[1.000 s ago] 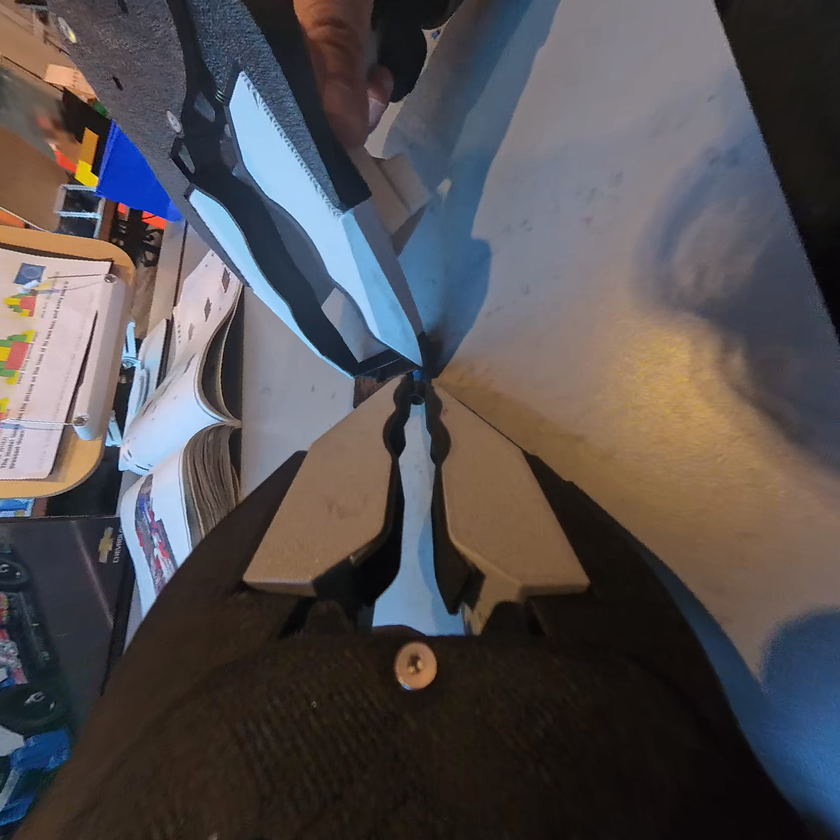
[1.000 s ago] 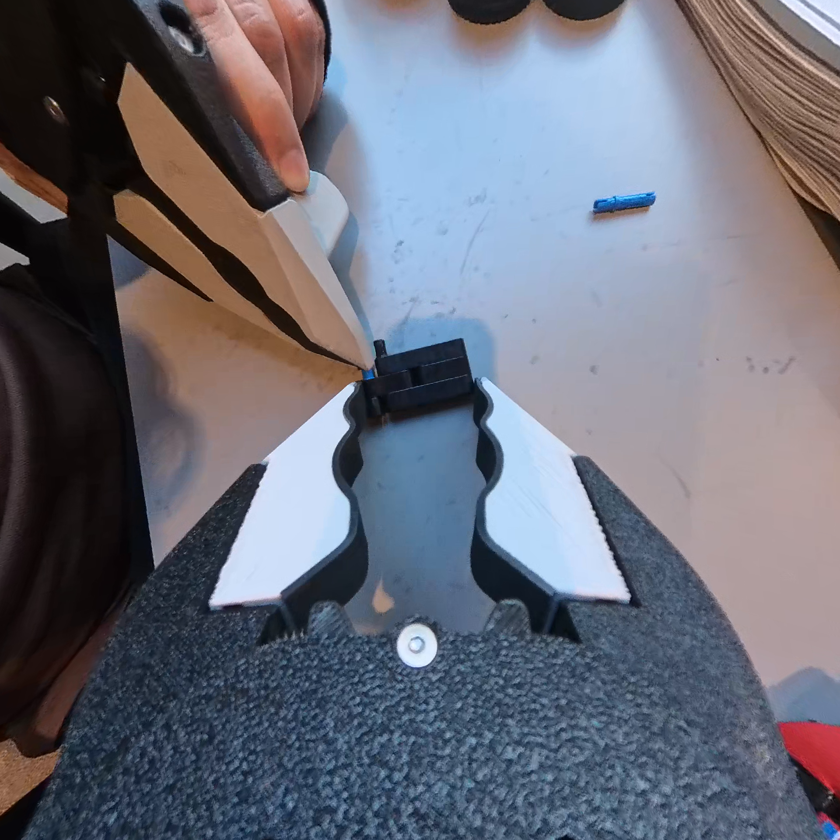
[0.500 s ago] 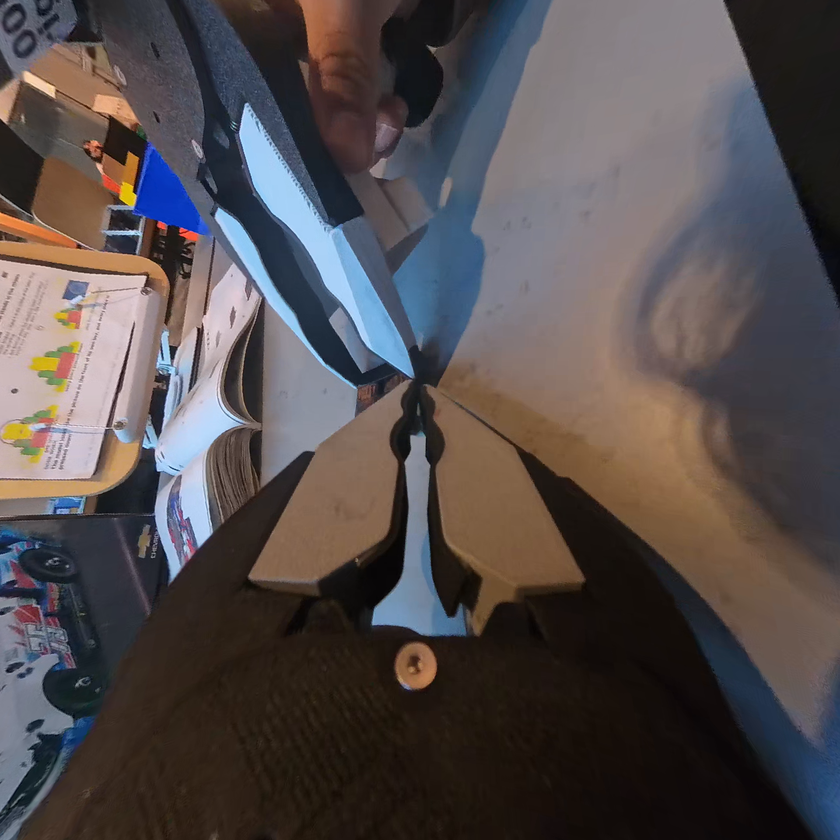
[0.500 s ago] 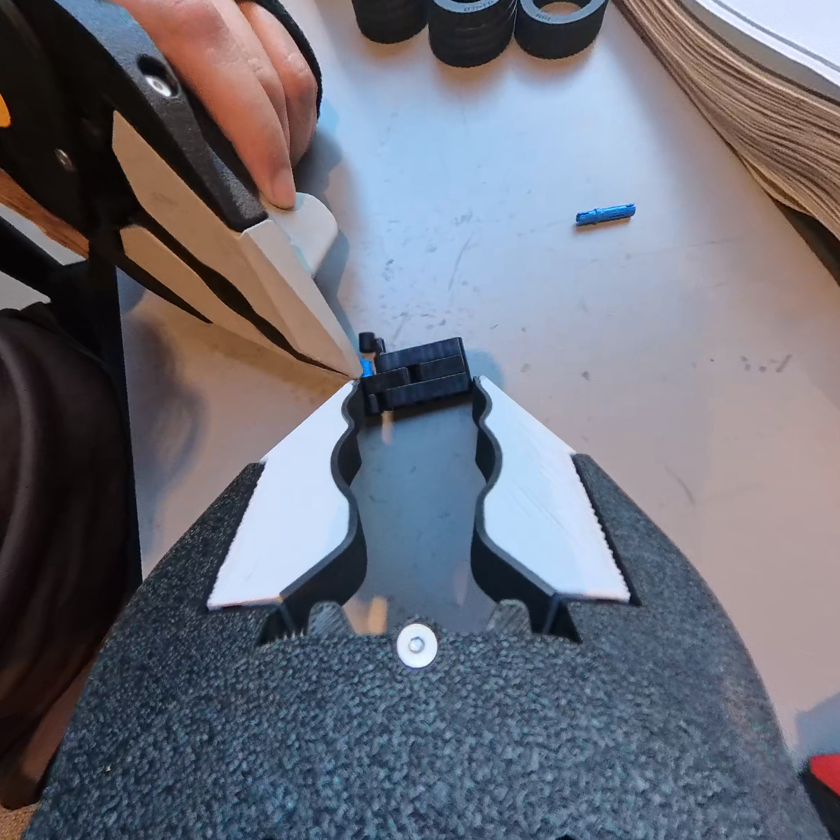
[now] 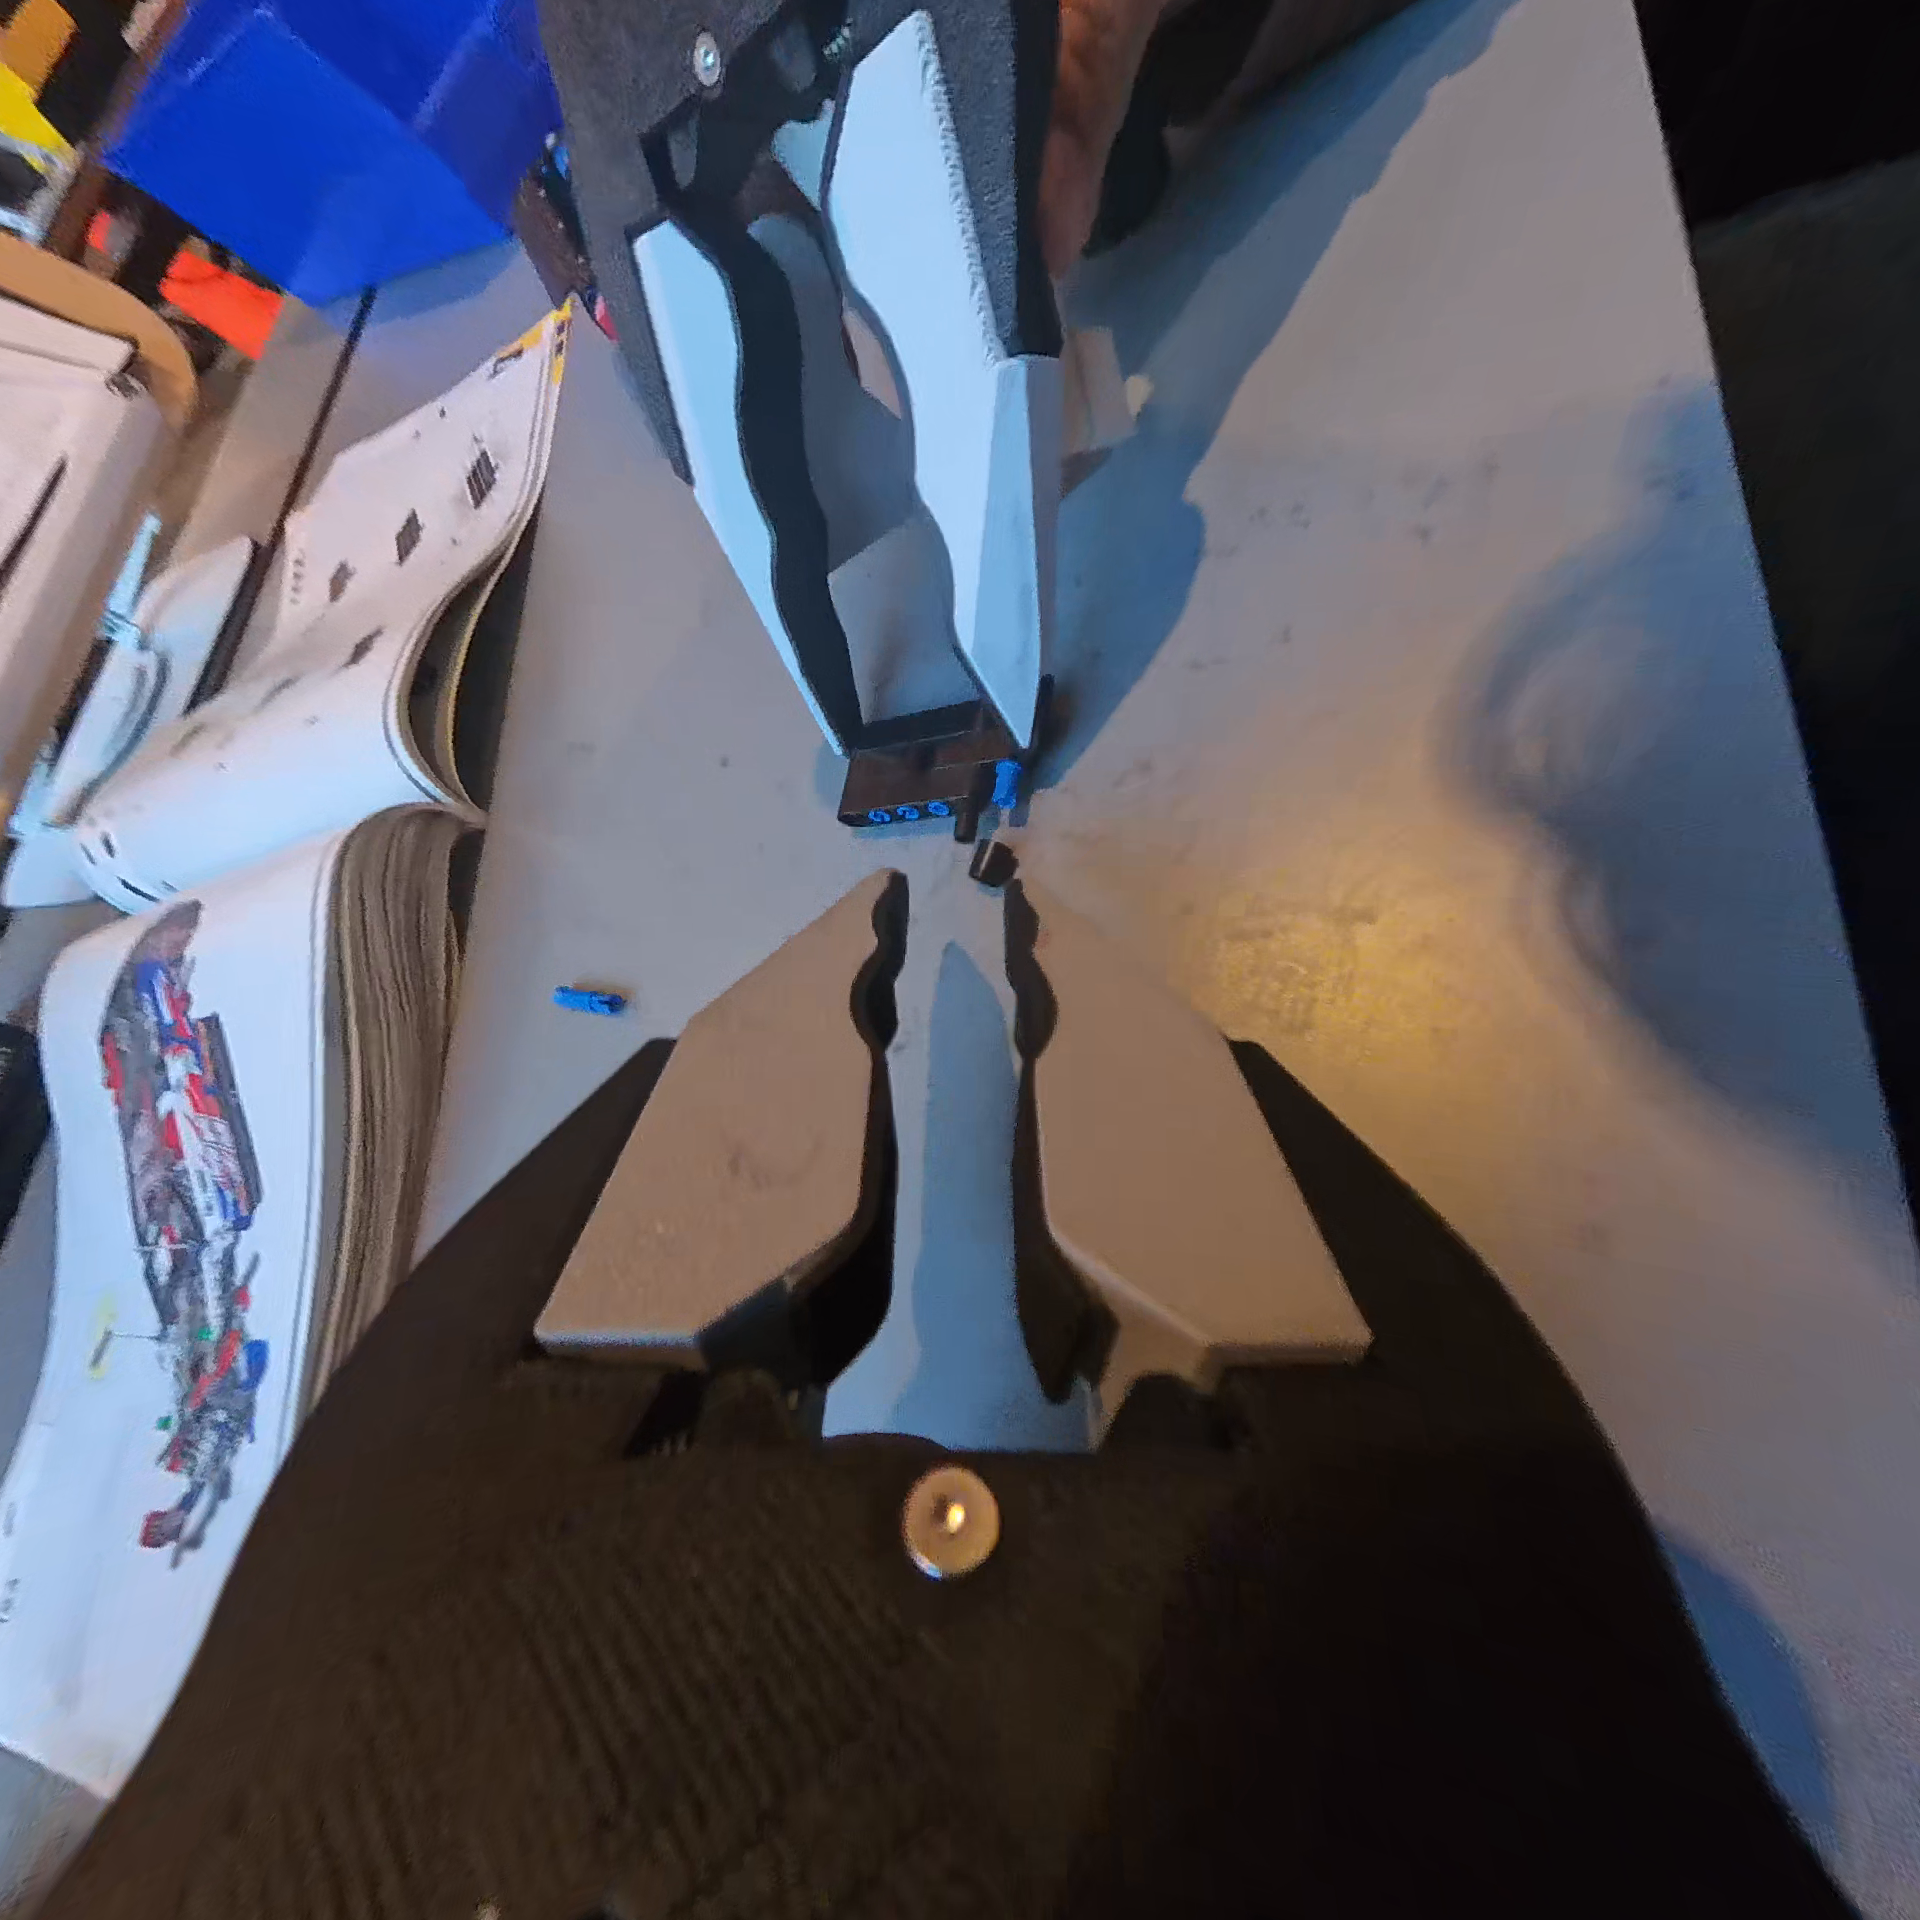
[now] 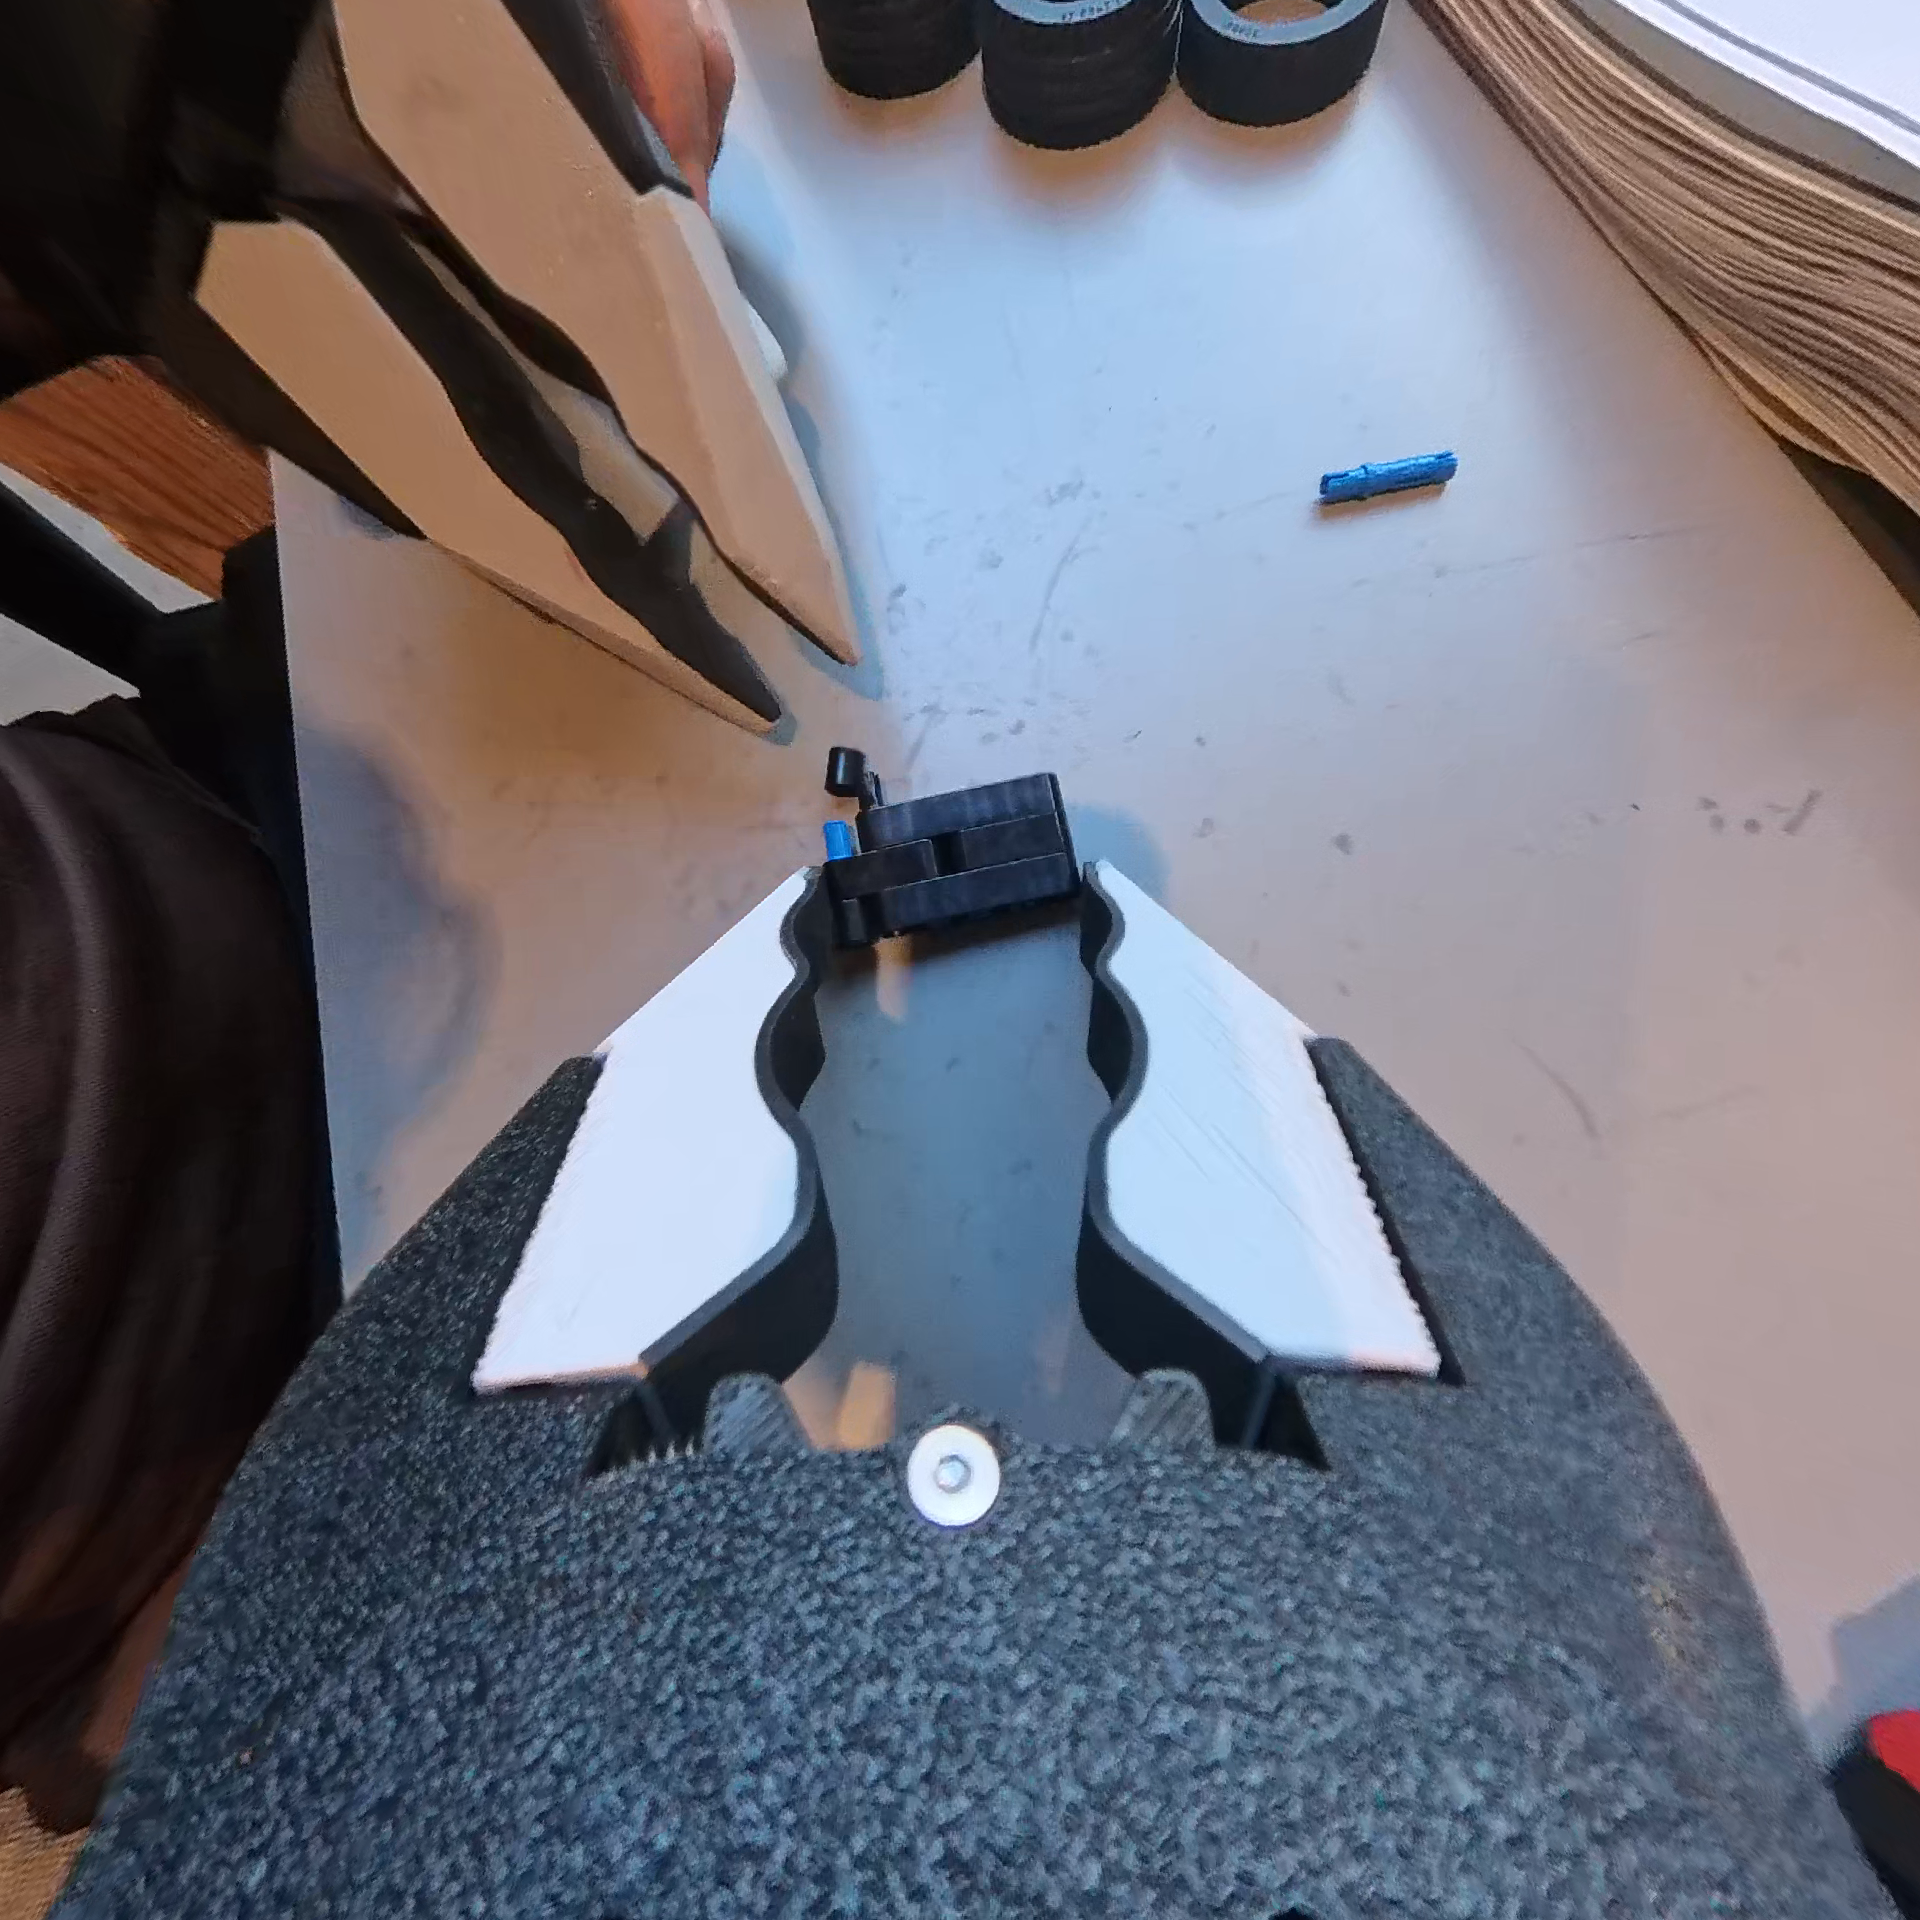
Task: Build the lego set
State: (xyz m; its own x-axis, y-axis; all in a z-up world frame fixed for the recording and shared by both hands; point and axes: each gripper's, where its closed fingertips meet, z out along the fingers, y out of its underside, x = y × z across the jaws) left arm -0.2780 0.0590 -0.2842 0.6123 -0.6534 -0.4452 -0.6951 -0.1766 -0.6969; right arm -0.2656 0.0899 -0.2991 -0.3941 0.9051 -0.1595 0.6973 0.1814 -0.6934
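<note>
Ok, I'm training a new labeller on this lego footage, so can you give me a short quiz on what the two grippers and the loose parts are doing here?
1. True or false: the left gripper is clamped on a piece.
2. What does the right gripper hold? A) a red wheel B) a black block C) a yellow plate
3. How many black tyres show at the far end of the table?
Key: 1 false, its jaws stand apart and empty. 2 B. 3 three.
</note>
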